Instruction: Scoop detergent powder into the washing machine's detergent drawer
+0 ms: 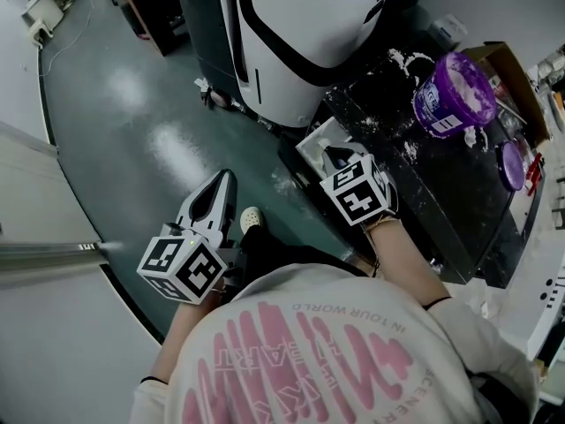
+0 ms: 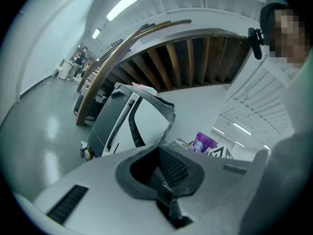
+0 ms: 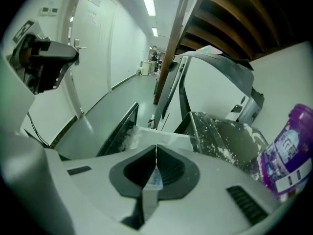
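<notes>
The detergent drawer (image 1: 309, 146) stands pulled out at the foot of the white washing machine (image 1: 300, 42). A heap of white powder (image 3: 128, 140) lies in its near-left corner. My right gripper (image 1: 336, 155) hangs just above it, nose pointing down into the tray. Its jaws are pressed together, with a thin pale sliver showing at the seam. I cannot tell whether that is a scoop handle or part of the pads, and no scoop bowl shows in any view.

I judge this to be the delivery step, at or near the tipping. If more powder is wanted, the next move is across to the purple tub (image 1: 455, 95), which stands open on the powder-strewn dark top (image 1: 441, 197). I would need to hold the tool level on the way.

My left gripper (image 1: 227, 177) is closed on nothing, well apart over the floor.
</notes>
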A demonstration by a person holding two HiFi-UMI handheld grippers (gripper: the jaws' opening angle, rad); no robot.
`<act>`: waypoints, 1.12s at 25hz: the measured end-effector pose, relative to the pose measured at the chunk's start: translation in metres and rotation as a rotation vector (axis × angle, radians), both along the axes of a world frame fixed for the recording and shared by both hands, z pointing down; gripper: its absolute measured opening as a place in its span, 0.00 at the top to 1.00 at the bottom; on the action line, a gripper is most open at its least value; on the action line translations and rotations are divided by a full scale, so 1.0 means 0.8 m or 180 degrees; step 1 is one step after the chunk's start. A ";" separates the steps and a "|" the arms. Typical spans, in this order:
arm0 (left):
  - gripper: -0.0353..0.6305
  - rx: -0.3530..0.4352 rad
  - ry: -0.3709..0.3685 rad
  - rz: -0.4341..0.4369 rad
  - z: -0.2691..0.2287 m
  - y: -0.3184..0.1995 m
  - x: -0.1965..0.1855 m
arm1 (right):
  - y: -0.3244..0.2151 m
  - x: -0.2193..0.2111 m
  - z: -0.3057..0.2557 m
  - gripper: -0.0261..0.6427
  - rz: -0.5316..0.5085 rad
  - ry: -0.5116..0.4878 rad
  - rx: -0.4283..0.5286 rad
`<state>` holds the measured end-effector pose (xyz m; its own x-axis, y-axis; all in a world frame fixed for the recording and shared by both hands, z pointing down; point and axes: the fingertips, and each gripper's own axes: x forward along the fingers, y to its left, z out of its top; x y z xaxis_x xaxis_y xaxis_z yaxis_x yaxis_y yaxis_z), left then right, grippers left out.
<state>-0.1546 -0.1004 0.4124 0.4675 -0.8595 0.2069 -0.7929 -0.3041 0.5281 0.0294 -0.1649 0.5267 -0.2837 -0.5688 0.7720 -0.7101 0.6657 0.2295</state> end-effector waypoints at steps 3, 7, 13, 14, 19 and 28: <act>0.95 0.0011 0.0010 -0.0016 -0.001 0.001 -0.001 | 0.001 -0.002 -0.001 0.96 -0.0144 0.0233 0.0094; 0.95 0.0019 0.0027 -0.0023 -0.002 0.004 -0.003 | 0.003 -0.002 -0.001 0.96 -0.0323 0.0516 0.0211; 0.95 0.0028 0.0042 -0.0049 -0.004 0.009 -0.006 | 0.005 -0.003 -0.002 0.96 -0.0434 0.0676 0.0301; 0.95 0.0029 0.0046 -0.0052 -0.004 0.010 -0.006 | 0.005 -0.003 -0.004 0.96 -0.0442 0.0688 0.0323; 0.95 0.0056 0.0047 -0.0063 -0.007 0.010 -0.005 | 0.004 -0.002 -0.010 0.96 -0.0477 0.0724 0.0416; 0.95 0.0109 0.0077 -0.0045 -0.012 0.015 0.003 | 0.010 -0.006 -0.030 0.96 -0.0504 0.0690 0.0541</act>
<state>-0.1520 -0.0885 0.4025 0.4598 -0.8724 0.1661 -0.7844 -0.3112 0.5365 0.0250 -0.1568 0.5024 -0.2183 -0.6566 0.7219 -0.5230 0.7033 0.4815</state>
